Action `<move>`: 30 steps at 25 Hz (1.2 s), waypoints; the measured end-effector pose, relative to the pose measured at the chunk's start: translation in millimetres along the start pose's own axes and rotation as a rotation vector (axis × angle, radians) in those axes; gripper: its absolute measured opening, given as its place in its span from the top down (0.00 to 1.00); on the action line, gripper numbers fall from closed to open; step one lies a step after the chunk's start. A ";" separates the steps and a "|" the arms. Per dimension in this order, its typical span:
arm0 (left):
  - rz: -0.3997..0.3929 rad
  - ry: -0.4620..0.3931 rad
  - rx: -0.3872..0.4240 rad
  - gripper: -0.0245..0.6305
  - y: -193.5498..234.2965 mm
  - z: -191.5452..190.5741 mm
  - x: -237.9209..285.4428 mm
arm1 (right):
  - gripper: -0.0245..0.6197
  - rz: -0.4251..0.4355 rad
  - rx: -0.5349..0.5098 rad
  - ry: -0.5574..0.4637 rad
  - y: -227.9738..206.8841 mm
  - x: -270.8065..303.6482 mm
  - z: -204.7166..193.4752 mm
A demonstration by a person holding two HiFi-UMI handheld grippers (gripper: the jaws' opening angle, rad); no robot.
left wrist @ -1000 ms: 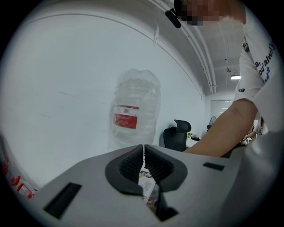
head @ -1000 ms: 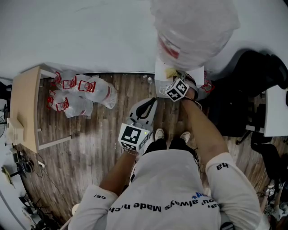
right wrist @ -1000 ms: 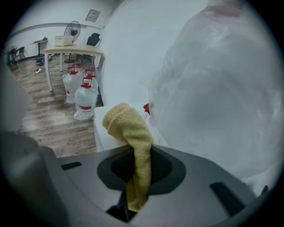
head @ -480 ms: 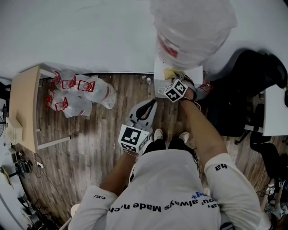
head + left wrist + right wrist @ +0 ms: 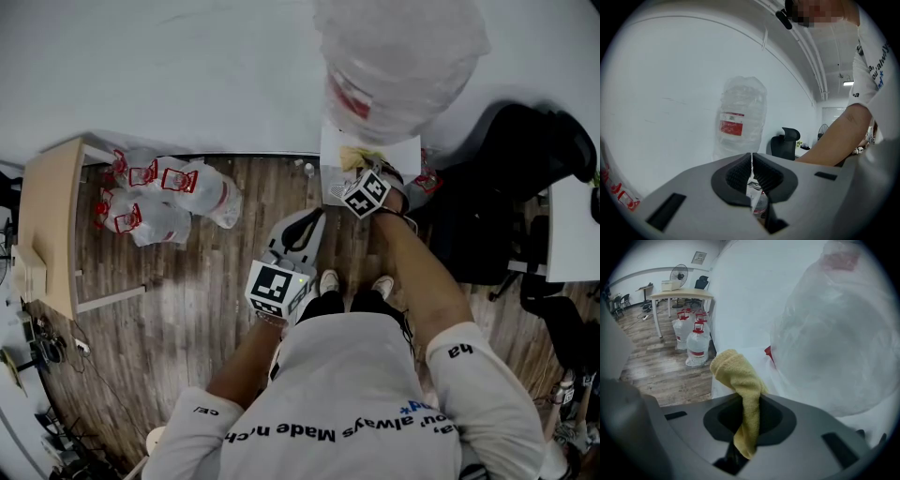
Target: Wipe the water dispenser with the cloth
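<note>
The white water dispenser (image 5: 398,153) stands against the wall with a big clear water bottle (image 5: 403,56) upside down on it. My right gripper (image 5: 356,171) is shut on a yellow cloth (image 5: 354,156), which lies against the dispenser's top at its front left. In the right gripper view the cloth (image 5: 739,377) bunches out past the jaws of the right gripper (image 5: 749,401), just left of the bottle (image 5: 839,338). My left gripper (image 5: 313,218) hangs lower, over the floor left of the dispenser, shut with nothing in it. In its own view the left gripper (image 5: 751,165) faces the bottle (image 5: 741,117).
Several water jugs with red caps (image 5: 164,192) lie on the wooden floor beside a light wooden table (image 5: 52,220) at the left. A black office chair (image 5: 539,150) stands to the right of the dispenser. The white wall (image 5: 169,66) runs behind everything.
The right gripper has shifted slightly with the cloth on the dispenser's top. The left gripper has stayed where it was.
</note>
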State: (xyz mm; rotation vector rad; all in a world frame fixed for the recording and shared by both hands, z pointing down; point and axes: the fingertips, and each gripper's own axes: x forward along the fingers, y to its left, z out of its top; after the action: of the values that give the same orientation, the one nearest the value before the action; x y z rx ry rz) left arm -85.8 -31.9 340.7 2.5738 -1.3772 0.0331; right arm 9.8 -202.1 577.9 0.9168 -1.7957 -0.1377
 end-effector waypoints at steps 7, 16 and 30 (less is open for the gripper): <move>-0.012 -0.013 -0.002 0.92 -0.6 4.4 1.0 | 0.89 0.034 -0.001 0.017 9.3 -1.0 -5.4; -0.038 -0.022 0.001 0.92 -7.8 8.8 13.6 | 0.87 0.030 0.002 -0.059 6.7 -25.2 -3.2; -0.058 -0.015 0.005 0.92 -23.7 8.2 33.4 | 0.87 -0.106 0.022 -0.044 -61.5 -29.1 -39.7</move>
State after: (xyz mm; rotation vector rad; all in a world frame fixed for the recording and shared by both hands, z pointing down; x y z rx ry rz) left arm -48.3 -48.2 332.5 2.6224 -1.3083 0.0079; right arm 79.2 -213.6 542.5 1.0320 -1.7921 -0.2072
